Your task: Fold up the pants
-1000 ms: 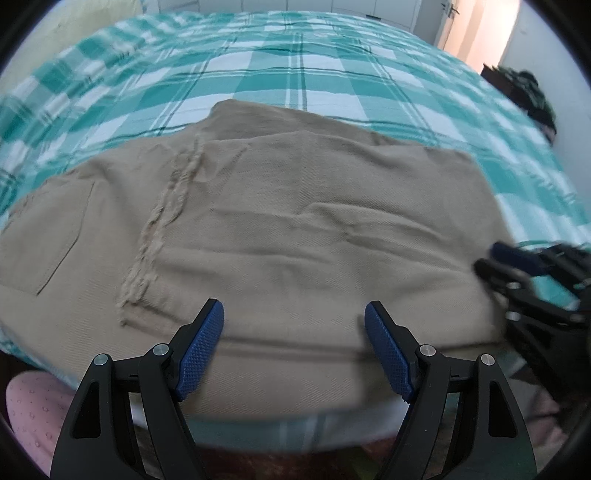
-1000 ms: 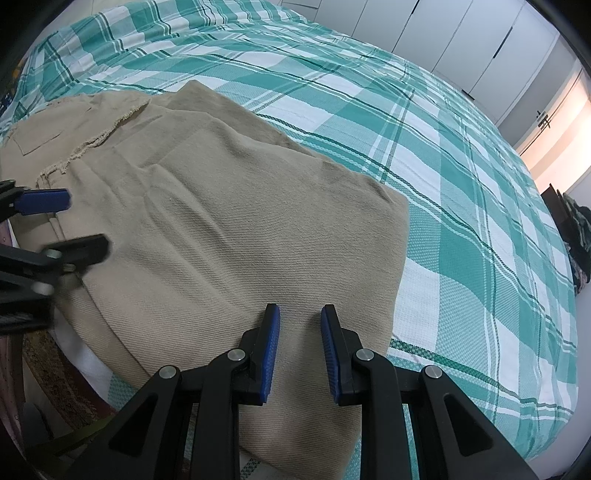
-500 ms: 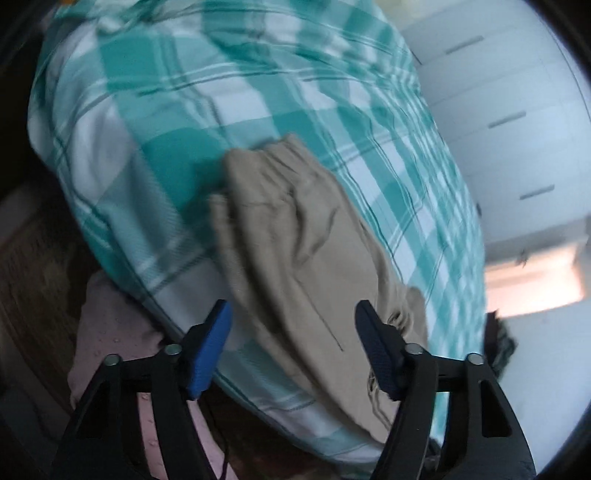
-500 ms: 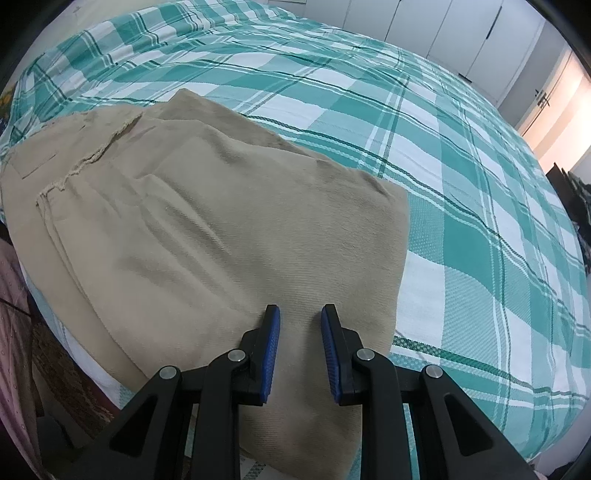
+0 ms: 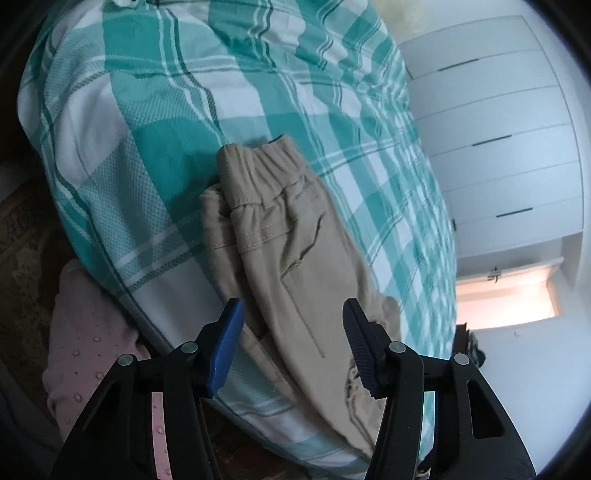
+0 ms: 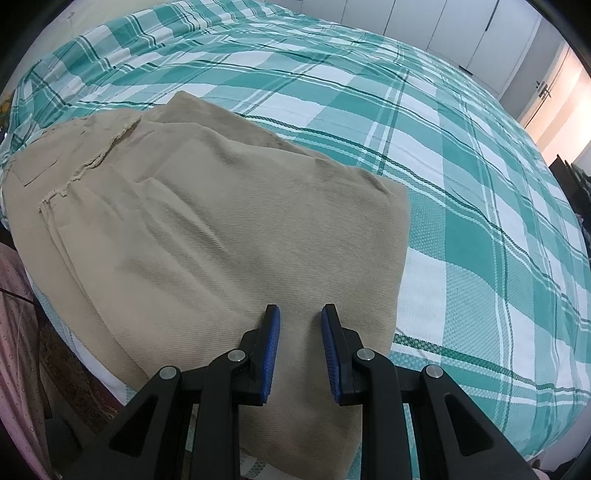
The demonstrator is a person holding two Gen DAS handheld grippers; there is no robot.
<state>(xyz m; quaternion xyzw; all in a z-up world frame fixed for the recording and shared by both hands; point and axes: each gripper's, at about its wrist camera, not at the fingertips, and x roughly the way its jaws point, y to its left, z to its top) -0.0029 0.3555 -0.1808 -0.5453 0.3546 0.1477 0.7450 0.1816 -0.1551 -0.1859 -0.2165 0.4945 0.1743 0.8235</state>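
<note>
Left gripper [image 5: 293, 341]: jaws wide apart, nothing between the pads, hovering over the waistband end of the pants [image 5: 280, 254]. Right gripper [image 6: 300, 343]: narrow gap, not clamped; cloth shows through the gap, so it sits over the pants [image 6: 207, 236] near their right fold, holding nothing. Can't tell whether the pad tips touch the fabric.

Pants lie along the near edge of the bed [image 6: 461, 155], on the green plaid cover, already doubled into a flat block. Elastic waistband [image 5: 258, 166] at the left end, folded edge [image 6: 402, 236] at the right, frayed hem [image 6: 92, 158] lying on top toward the left.

My read: next fold is waistband end over toward the right, or the reverse. To do it well:
- pinch all layers at a corner, not just the top ply, or the stack shears apart
- take both corners of one end, lift low, carry straight across
- line edge to edge before letting go; near side hangs close to the bed's edge, so a drag toward the operator could pull it off

Pose: left tool rolled hard, so bed edge runs steeply through its view, pointed along the pants from the waistband end. Right tool roughly level, pitched down, aimed across the bed toward the wardrobe doors [image 6: 443, 26]. Pink garment [image 5: 85, 332] lies off the bed on the floor side.
</note>
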